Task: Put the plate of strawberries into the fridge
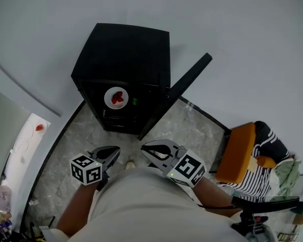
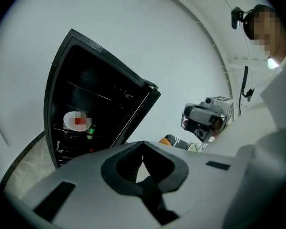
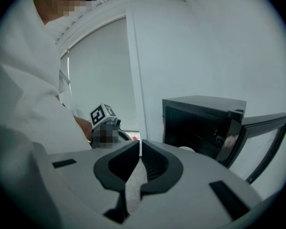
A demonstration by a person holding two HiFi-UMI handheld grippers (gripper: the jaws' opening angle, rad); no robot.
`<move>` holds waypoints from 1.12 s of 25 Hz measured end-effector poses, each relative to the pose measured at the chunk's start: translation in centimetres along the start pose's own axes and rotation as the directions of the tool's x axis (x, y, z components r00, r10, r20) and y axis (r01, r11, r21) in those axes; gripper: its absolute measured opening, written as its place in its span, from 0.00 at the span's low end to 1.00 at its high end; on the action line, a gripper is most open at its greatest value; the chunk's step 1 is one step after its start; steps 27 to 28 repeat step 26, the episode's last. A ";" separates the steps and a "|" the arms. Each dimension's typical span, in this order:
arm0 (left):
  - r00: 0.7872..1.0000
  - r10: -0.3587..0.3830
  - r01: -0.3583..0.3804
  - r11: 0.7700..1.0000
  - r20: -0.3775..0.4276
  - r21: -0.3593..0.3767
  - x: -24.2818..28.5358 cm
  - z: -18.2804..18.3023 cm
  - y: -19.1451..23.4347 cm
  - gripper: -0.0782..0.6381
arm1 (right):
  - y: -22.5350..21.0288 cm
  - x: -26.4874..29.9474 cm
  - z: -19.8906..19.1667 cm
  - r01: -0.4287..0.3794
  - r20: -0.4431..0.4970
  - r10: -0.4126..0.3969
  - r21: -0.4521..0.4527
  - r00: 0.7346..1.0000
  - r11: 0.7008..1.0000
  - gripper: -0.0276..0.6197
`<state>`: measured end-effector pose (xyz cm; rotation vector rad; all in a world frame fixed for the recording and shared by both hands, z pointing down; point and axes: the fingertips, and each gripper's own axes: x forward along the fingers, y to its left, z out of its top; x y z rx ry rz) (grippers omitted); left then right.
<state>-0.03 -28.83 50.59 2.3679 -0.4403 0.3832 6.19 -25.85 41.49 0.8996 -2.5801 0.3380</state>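
Observation:
A small black fridge (image 1: pixel 122 59) stands on the floor against the white wall, its door (image 1: pixel 177 92) swung open to the right. Inside, on a shelf, sits the white plate of strawberries (image 1: pixel 116 98), also seen on that shelf in the left gripper view (image 2: pixel 77 121). My left gripper (image 1: pixel 111 154) is shut and holds nothing, close to the person's body and well short of the fridge. My right gripper (image 1: pixel 150 153) hangs beside it, shut and empty too. Each gripper's own view shows its jaws (image 2: pixel 143 144) (image 3: pixel 140 144) meeting at the tips, pointed towards the fridge (image 3: pixel 200 123).
A small green thing (image 1: pixel 135 101) stands right of the plate in the fridge. An orange chair (image 1: pixel 237 153) with a striped garment is at the right. A white counter (image 1: pixel 25 140) with a red item runs along the left. Marble floor (image 1: pixel 192 130) lies before the fridge.

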 end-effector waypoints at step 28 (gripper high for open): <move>0.998 0.033 -0.033 0.999 -0.061 0.003 0.5 -1.6 2.0 0.13 | -0.1 0.6 -0.3 0.004 -0.007 -0.004 0.004 1.000 1.000 0.08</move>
